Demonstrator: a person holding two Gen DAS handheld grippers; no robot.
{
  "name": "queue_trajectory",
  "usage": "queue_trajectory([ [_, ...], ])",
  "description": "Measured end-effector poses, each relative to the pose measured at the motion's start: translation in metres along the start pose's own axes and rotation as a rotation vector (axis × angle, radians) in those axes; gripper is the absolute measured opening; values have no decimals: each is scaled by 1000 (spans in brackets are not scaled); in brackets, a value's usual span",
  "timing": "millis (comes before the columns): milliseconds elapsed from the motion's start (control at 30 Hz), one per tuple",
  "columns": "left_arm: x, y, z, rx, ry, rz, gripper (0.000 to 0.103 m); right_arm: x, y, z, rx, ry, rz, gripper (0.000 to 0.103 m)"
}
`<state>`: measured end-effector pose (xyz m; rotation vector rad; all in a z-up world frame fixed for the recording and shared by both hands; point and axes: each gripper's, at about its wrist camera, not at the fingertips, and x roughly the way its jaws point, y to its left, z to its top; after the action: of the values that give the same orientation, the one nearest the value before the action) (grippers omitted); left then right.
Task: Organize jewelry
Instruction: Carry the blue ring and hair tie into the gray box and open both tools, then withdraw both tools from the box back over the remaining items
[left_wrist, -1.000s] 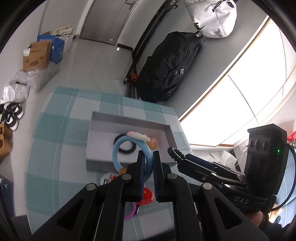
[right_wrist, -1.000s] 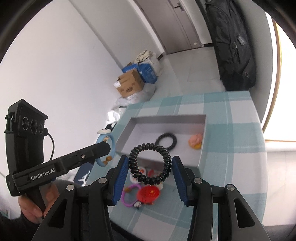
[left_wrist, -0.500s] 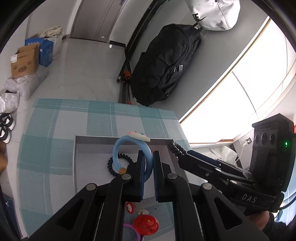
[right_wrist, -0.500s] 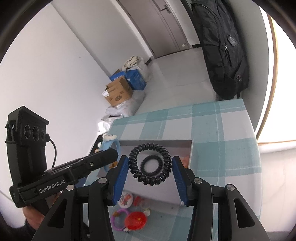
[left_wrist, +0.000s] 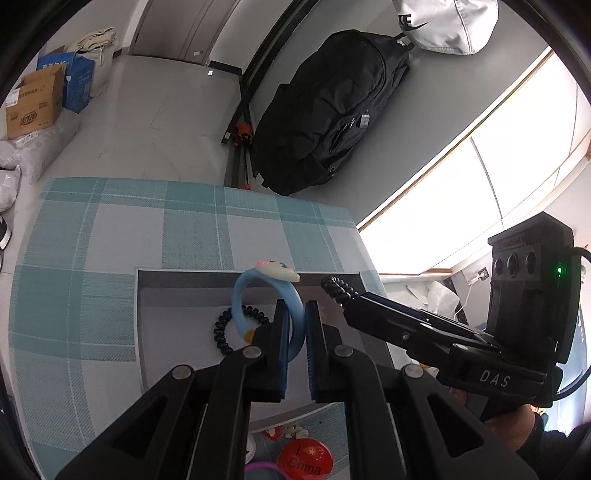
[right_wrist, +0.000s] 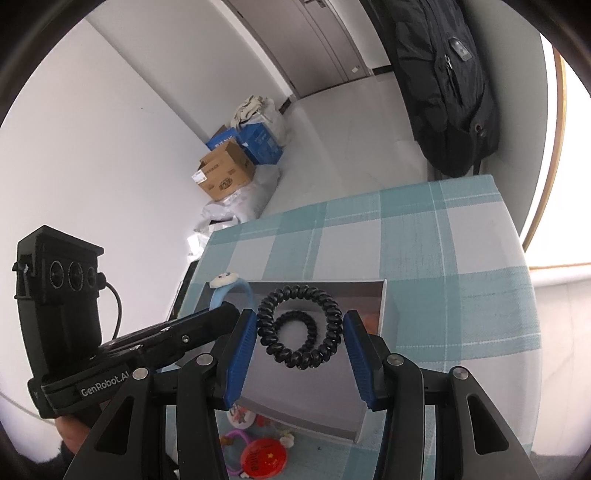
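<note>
Two tools hover above the grey tray (right_wrist: 373, 417) on the checked table (right_wrist: 461, 280). Left tool (left_wrist: 295, 332): jaws pressed together, pinching the blue ring bracelet (left_wrist: 243, 295), which stands upright over the tray. Right tool (right_wrist: 299, 332): blue pads clamp the black spiral hair tie (right_wrist: 328, 306) by its sides. A smaller black hair tie (right_wrist: 295, 328) lies in the tray. A red badge (right_wrist: 263, 458) lies on the table just beside the tray's near edge.
</note>
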<state>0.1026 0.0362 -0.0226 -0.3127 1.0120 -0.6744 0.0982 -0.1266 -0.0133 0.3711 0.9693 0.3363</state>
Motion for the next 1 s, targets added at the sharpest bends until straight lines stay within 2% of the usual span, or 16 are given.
queue_trajectory([
  [133,2,1,0,-20,20,-25,5,0,-3,0,10,-2,-12,49],
  [200,3,-1,1,-20,29,-28,13,-2,-4,0,20,-4,8,54],
  [233,1,-2,0,-14,31,-28,25,-4,-4,0,22,-12,13,56],
  [267,1,-3,1,-13,27,-24,42,-6,-4,0,21,-23,17,62],
  [300,-2,-4,0,-17,11,-22,47,-10,-3,0,19,-36,23,70],
  [333,-5,-4,0,-20,-4,-22,54,-13,-3,0,17,-51,26,72],
  [433,-16,-3,-1,-34,-46,-52,55,-23,-3,1,0,-81,12,74],
  [600,-27,-5,-9,-29,-65,3,55,-35,-11,-1,23,-116,10,79],
  [1000,-36,-16,-29,2,-100,123,55,-54,-7,-17,-23,-157,-27,89],
])
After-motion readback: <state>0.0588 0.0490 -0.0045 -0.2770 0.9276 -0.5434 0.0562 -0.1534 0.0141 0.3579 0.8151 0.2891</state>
